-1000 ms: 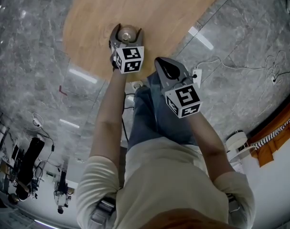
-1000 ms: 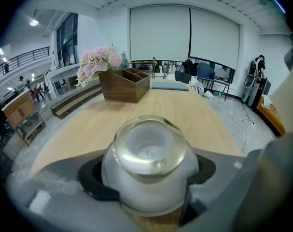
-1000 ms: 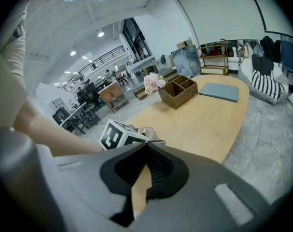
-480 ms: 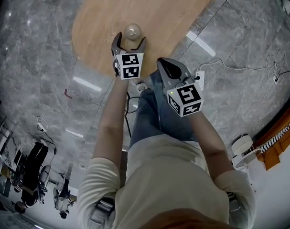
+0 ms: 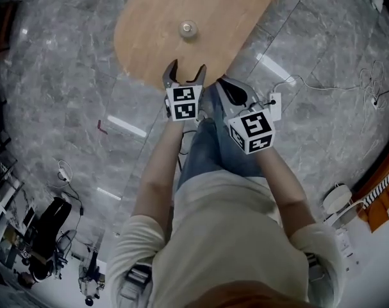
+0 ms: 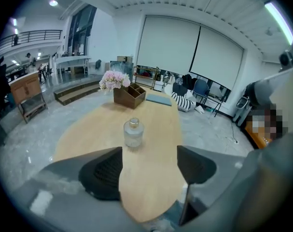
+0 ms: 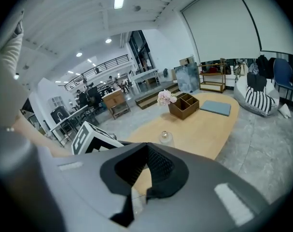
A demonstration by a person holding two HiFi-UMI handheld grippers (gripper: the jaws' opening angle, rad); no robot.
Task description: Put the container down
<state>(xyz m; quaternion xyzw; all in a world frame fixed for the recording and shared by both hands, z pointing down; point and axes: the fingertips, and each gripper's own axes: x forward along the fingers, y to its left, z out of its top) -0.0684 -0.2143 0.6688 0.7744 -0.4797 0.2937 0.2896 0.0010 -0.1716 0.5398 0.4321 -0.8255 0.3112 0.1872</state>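
A small clear glass container (image 5: pixel 188 29) with a round stopper stands upright on the oval wooden table (image 5: pixel 157 15). My left gripper (image 5: pixel 188 69) hangs over the table's near edge, pulled back from the container. Its jaws are wide apart and closing, with nothing between them. In the left gripper view the container (image 6: pixel 133 133) stands free beyond the left gripper (image 6: pixel 148 170), apart from both pads. My right gripper (image 5: pixel 225 90) is beside the left one, off the table, shut and empty. The right gripper view shows its jaws (image 7: pixel 146 163) together, with the container (image 7: pixel 166 137) far ahead.
At the table's far end stand a wooden organiser box (image 6: pixel 129 94) with pink flowers (image 6: pixel 114 79) and a blue-grey pad (image 6: pixel 159 99). White cables (image 5: pixel 322 85) and a power strip (image 5: pixel 274 106) lie on the grey marble floor to the right. My legs are below the grippers.
The left gripper has let go of the container and drawn back toward me. The container stays standing on the table. The right gripper has barely moved.
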